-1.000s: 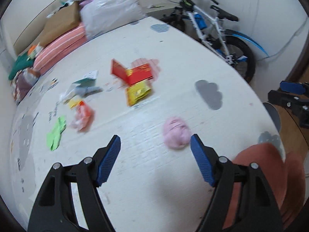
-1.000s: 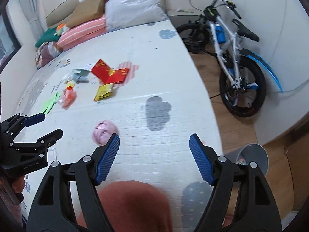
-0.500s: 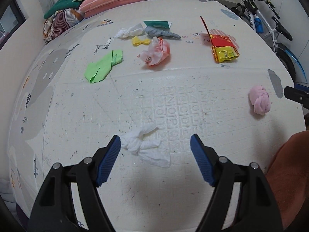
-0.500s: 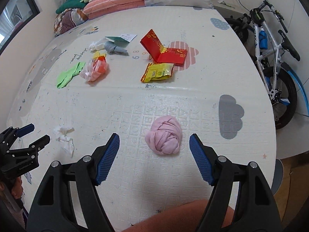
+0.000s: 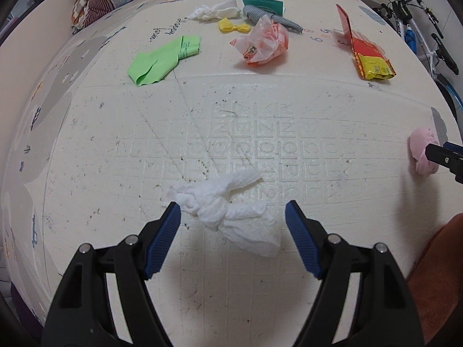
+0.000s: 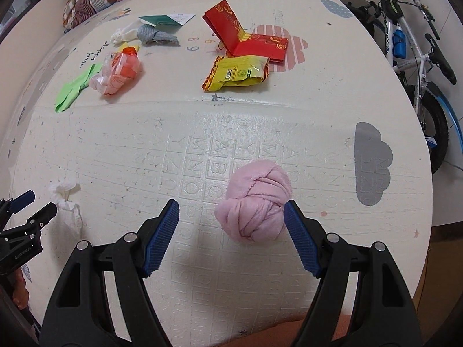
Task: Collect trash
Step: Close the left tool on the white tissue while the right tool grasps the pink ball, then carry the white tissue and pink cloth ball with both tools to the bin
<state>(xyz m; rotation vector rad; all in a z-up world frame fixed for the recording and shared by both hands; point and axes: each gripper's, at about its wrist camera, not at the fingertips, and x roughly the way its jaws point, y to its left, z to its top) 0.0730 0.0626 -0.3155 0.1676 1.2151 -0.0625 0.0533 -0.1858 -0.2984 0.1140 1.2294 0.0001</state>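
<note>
While both pairs of tongs hang spread apart and empty over the cream foam mat (image 5: 260, 110), the left tongs (image 5: 233, 214) straddle a knotted white tissue (image 5: 228, 208) and the right tongs (image 6: 231, 214) frame a knotted pink cloth ball (image 6: 254, 199), so each seems lined up to pinch its own piece of trash from above. Beyond the pink cloth ball lie a yellow snack wrapper (image 6: 237, 72) and a red folded card (image 6: 246, 37), with a crumpled orange-and-clear plastic bag (image 6: 118, 72) and a green sheet (image 6: 75, 86) off to its far left, all apparently waiting for collection.
</note>
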